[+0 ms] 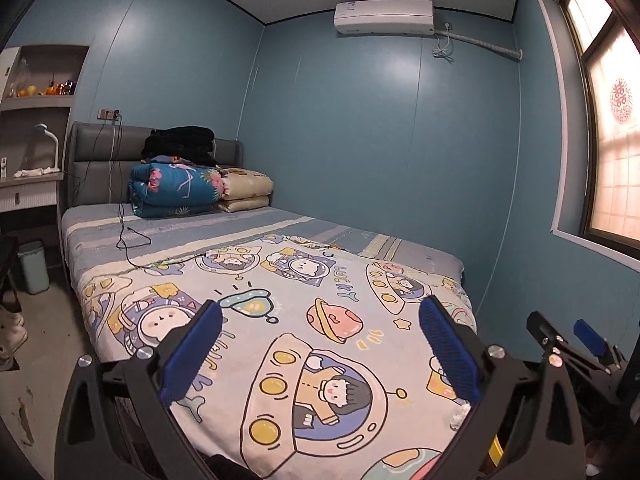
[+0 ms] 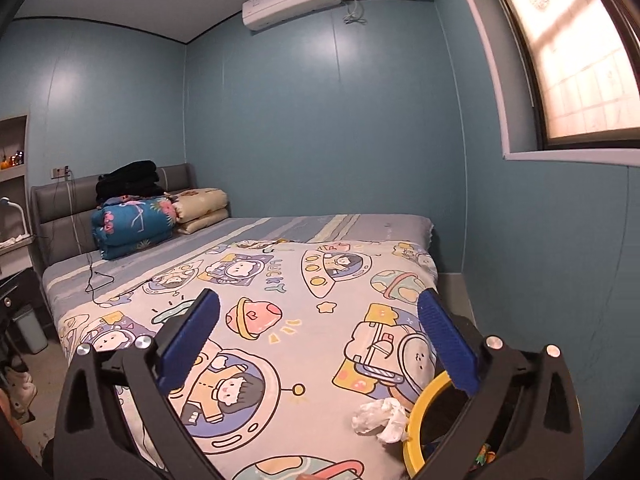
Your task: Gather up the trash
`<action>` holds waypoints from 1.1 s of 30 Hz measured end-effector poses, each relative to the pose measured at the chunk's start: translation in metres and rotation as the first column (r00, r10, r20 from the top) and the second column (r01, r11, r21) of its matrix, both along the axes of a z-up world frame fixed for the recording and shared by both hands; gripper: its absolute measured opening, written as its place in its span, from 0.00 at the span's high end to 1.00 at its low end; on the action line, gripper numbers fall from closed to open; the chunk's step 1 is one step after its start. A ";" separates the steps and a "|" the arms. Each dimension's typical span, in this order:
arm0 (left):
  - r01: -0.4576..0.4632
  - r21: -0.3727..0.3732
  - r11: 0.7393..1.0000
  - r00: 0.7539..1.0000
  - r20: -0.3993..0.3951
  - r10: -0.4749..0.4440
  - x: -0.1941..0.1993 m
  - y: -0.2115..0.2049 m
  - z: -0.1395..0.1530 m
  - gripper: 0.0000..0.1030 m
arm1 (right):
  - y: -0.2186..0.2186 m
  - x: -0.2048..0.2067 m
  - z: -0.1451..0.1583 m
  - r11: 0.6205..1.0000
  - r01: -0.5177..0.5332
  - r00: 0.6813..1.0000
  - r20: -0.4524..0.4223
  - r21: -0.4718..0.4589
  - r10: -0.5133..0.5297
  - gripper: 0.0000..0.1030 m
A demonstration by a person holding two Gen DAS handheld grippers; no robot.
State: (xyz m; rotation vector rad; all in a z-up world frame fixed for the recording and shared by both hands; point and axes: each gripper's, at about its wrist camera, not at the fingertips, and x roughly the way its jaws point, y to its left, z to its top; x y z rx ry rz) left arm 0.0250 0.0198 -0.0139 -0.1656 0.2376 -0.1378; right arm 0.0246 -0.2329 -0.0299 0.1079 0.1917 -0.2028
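A crumpled white tissue (image 2: 380, 418) lies on the cartoon-print bedspread (image 2: 280, 344) near the bed's foot, low and right in the right wrist view. It also shows at the bed's edge in the left wrist view (image 1: 460, 416). A yellow-rimmed bin (image 2: 428, 420) stands right beside it, partly behind my right finger. My right gripper (image 2: 318, 344) is open and empty above the bedspread, left of the tissue. My left gripper (image 1: 320, 350) is open and empty above the bedspread (image 1: 300, 320). The right gripper's tip (image 1: 576, 340) shows at the right of the left wrist view.
Folded quilts (image 1: 180, 188) and dark clothes (image 1: 180, 144) are stacked at the headboard. A black cable (image 1: 128, 236) trails over the sheet. A pale lidded bin (image 1: 34, 268) stands on the floor left of the bed. Blue walls and a window (image 2: 580, 60) close in the right side.
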 end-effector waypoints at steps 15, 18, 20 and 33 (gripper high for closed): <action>0.014 0.005 1.000 1.000 0.015 -0.014 -0.009 -0.006 -0.006 0.08 | 0.000 -0.007 -0.001 1.000 0.018 1.000 0.009 -0.001 -0.018 0.08; 0.014 0.006 1.000 1.000 0.017 -0.014 -0.010 -0.006 -0.006 0.08 | 0.000 -0.008 -0.001 1.000 0.020 1.000 0.008 0.002 -0.020 0.08; 0.015 0.005 1.000 1.000 0.014 -0.015 -0.009 -0.007 -0.006 0.08 | 0.001 -0.007 -0.001 1.000 0.018 1.000 0.003 0.003 -0.018 0.08; 0.015 -0.001 1.000 1.000 0.011 -0.015 -0.008 -0.006 -0.007 0.08 | 0.002 -0.002 0.000 1.000 0.008 1.000 -0.019 0.010 -0.008 0.08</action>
